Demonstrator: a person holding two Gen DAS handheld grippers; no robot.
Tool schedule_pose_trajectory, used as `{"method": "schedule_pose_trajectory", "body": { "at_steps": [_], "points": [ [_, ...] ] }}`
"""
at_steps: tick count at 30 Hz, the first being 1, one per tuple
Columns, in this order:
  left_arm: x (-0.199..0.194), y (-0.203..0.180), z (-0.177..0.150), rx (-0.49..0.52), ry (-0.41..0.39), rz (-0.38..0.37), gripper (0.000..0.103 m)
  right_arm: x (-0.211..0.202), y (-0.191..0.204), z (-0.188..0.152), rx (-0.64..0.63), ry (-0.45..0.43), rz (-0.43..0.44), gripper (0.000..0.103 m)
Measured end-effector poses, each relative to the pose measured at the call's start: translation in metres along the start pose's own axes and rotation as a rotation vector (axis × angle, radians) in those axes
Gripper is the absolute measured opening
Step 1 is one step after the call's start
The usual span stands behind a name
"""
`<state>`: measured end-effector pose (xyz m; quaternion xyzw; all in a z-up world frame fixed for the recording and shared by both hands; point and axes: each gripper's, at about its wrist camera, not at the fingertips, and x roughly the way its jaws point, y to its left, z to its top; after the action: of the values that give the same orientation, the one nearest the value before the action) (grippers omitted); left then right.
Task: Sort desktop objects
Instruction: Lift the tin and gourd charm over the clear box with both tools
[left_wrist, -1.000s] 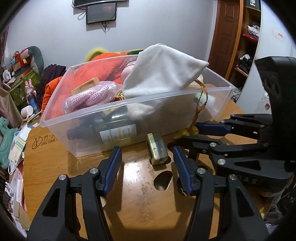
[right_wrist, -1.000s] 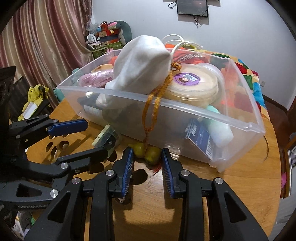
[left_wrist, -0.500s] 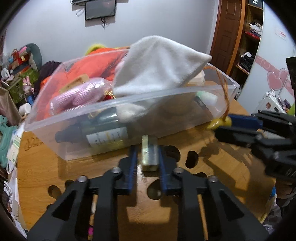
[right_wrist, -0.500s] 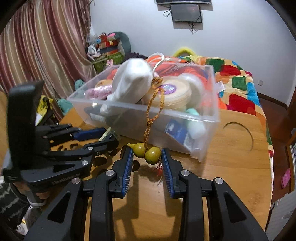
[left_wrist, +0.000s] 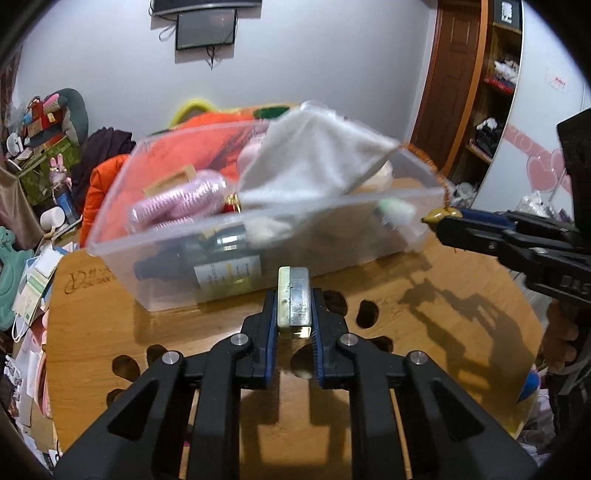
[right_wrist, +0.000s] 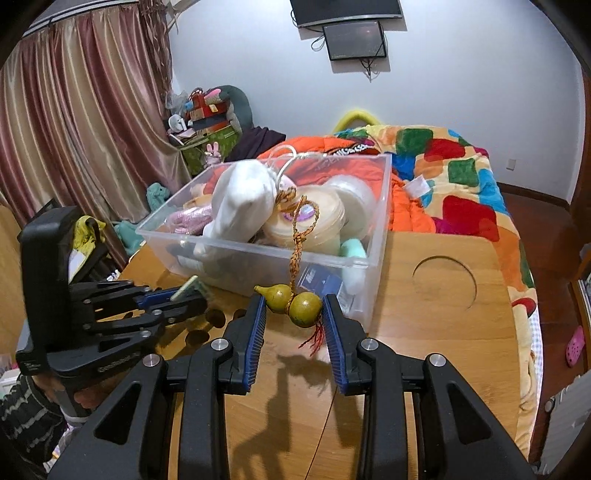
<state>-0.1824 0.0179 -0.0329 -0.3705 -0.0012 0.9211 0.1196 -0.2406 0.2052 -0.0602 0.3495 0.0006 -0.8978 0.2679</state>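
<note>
Round wooden table (right_wrist: 443, 332) carries a clear plastic bin (right_wrist: 373, 258) packed with a white cloth (right_wrist: 243, 195), round cream tub (right_wrist: 314, 225), pink yarn-like roll (left_wrist: 177, 203) and dark bottle (left_wrist: 207, 258). Left gripper (left_wrist: 293, 314) is clamped on a small flat tin (left_wrist: 293, 299), held on edge just in front of the bin's near wall, above the tabletop. Right gripper (right_wrist: 293, 314) pinches a pair of small yellow-green gourds (right_wrist: 291, 301) between its blue pads (right_wrist: 256, 332); their braided orange cord (right_wrist: 295, 236) runs up over the bin rim.
</note>
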Motion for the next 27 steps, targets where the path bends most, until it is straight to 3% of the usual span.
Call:
{"method": "schedule_pose_trajectory", "body": {
  "at_steps": [12, 27],
  "points": [
    [-0.035, 0.017, 0.027, -0.033, -0.121, -0.005, 0.015, -0.015, 0.000, 0.017, -0.021, -0.061, -0.038, 0.028],
    [-0.026, 0.038, 0.047, -0.076, -0.140, 0.043, 0.015, -0.003, -0.009, 0.035, -0.040, -0.065, -0.089, 0.029]
  ]
}}
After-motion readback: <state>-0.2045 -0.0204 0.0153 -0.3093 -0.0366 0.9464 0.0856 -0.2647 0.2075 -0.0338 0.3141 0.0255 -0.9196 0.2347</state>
